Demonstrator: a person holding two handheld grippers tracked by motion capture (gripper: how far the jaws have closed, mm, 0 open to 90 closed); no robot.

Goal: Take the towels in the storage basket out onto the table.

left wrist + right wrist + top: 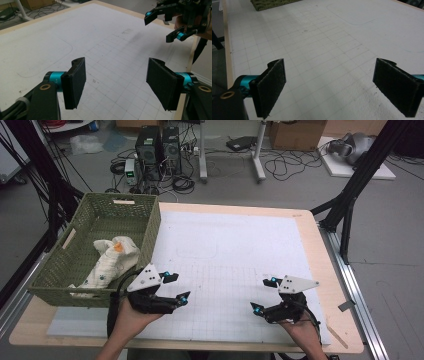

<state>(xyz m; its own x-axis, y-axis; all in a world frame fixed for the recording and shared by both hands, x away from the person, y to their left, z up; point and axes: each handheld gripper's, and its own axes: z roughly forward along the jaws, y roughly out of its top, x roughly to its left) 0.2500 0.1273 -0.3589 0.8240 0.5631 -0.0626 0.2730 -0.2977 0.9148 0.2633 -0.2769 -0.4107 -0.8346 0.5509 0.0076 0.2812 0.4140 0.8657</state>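
On the near part of the counter I have both grippers hovering over the white gridded mat, well apart from each other. My left gripper sits at the near left, just beside the near right corner of the green woven basket, with its jaws spread wide and nothing between them. In the left gripper view, its two black pads stand far apart above bare grid lines, and the right gripper shows farther off at the upper right, also gaping. My right gripper is at the near right of the mat, its jaws apart and empty too; in the right gripper view, the pads frame bare mat, with a corner of the basket at the top edge.

Nearest my left gripper is a white cloth, crumpled inside the basket along its right wall, with an orange mark near its top and small dark dots on the fabric. It lies wholly inside the basket, touching the floor and wall of it, and neither gripper touches it. I see the basket standing on the left edge of the counter, partly overlapping the mat.

Beyond the counter, computer towers and loose cables lie on the floor.
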